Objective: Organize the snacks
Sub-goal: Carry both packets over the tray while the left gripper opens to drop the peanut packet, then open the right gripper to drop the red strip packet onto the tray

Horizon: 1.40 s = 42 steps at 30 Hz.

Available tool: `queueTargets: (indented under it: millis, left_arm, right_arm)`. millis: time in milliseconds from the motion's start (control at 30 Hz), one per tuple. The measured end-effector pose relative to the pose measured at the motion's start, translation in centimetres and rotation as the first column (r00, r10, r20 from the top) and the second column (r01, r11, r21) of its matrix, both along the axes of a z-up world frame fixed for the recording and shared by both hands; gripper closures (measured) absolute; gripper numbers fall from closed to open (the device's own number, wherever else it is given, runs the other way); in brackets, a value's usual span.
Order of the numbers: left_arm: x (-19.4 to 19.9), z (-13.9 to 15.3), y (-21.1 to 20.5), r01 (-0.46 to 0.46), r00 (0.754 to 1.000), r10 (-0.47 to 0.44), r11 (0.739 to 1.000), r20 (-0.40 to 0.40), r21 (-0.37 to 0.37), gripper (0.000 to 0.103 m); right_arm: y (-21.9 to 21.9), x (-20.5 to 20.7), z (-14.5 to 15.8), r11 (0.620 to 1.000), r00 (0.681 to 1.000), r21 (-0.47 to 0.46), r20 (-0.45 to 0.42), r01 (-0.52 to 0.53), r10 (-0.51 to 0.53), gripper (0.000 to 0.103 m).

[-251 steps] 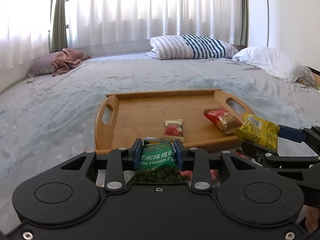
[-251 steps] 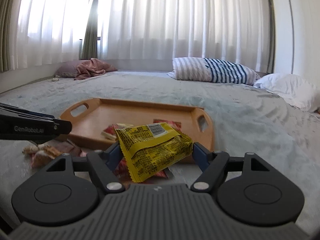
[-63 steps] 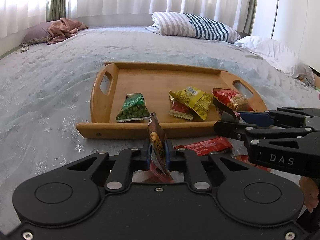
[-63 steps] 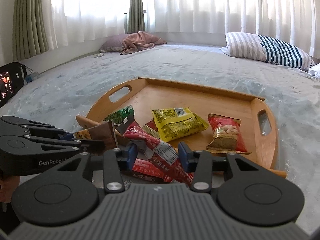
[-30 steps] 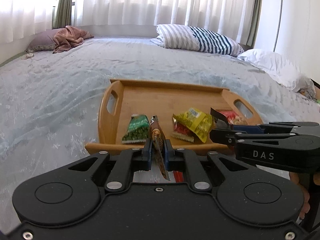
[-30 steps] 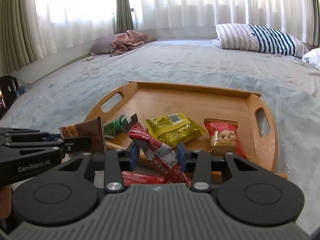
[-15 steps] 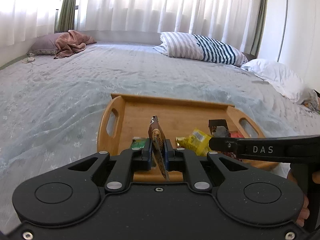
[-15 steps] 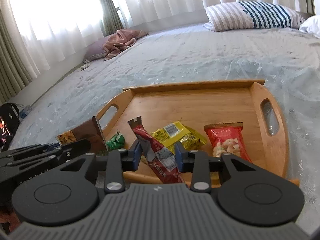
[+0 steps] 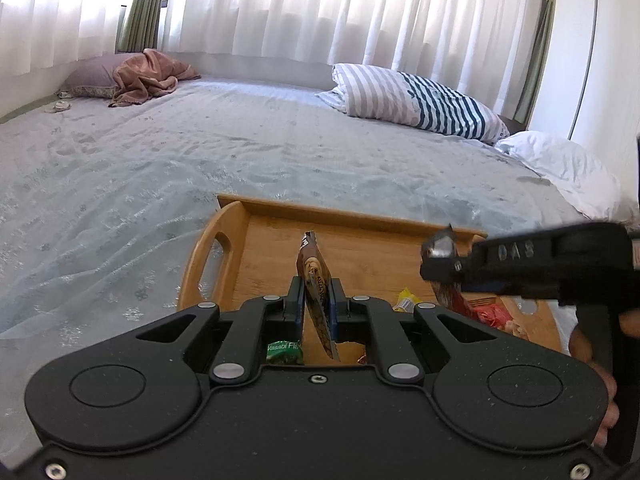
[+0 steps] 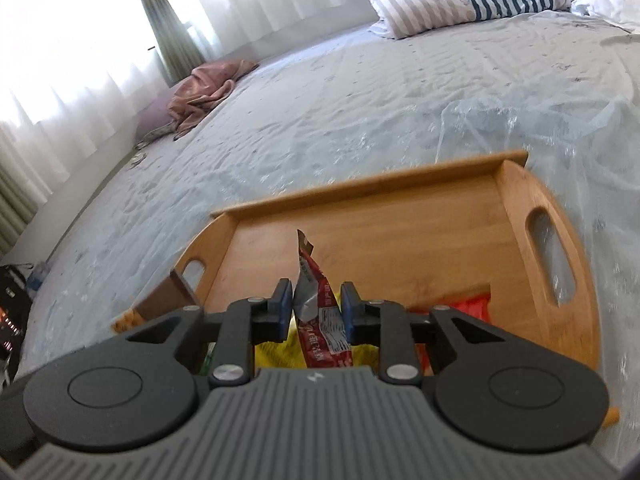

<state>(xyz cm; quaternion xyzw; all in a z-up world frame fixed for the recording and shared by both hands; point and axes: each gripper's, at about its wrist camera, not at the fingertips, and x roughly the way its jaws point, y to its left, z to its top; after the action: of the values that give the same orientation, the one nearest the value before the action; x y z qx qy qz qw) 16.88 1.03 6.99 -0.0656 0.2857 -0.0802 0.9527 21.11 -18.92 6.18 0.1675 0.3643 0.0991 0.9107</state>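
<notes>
both packets are being carried over the wooden tray (image 10: pixel 516 200). left gripper (image 9: pixel 314 294) clamps a brown snack packet (image 9: pixel 314 280); right gripper (image 10: pixel 316 306) has just closed on a red snack packet (image 10: pixel 320 304). next, probably lower them onto bare wood ahead of the jaws and release.

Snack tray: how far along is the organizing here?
Done: green, yellow and red packets lie in the wooden tray. In hand: left hand-held gripper clamps a brown packet, right hand-held gripper a red-and-silver one. Left: setting both down.

Brown packet (image 9: pixel 314 280); red packet (image 10: pixel 320 312).
</notes>
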Motion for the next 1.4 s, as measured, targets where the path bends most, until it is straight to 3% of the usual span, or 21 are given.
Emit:
queueTargets:
  millis: [367,1000,1133,1233,1400]
  left_arm:
    - [2.6,-2.0,-1.4,0.013,1.0,-0.013,1.0,-0.02,0.01,0.092]
    - [4.9,-3.7,-1.8,0.002,0.999,-0.001,1.0,-0.039,0.025,0.09]
    - [4.9,-3.9,-2.1,0.0,0.999,0.002,0.999,-0.034,0.046,0.081]
    - [4.6,-3.7,-2.0,-0.001,1.0,0.002,0.999,-0.026,0.052,0.064]
    - [3.7,-3.1,-1.8,0.005,1.0,-0.005,0.998,-0.002,0.062,0.045]
  right_arm:
    - [-0.7,4.3,-1.7,0.999,0.996,-0.009,-0.073,0.04,-0.041,0.075]
    - [-0.6,5.8,-2.9,0.999,0.996,-0.031,-0.074,0.039,-0.041,0.07]
    - [-0.5,5.7,-2.7,0.999,0.998,-0.035,-0.061,0.031,-0.033,0.063]
    - [-0.5,5.4,-2.4,0.999,0.998,-0.031,-0.046,0.031,-0.032,0.042]
    - [-0.8,4.6,-1.8,1.0,1.0,-0.018,-0.022,0.019,-0.019,0.038]
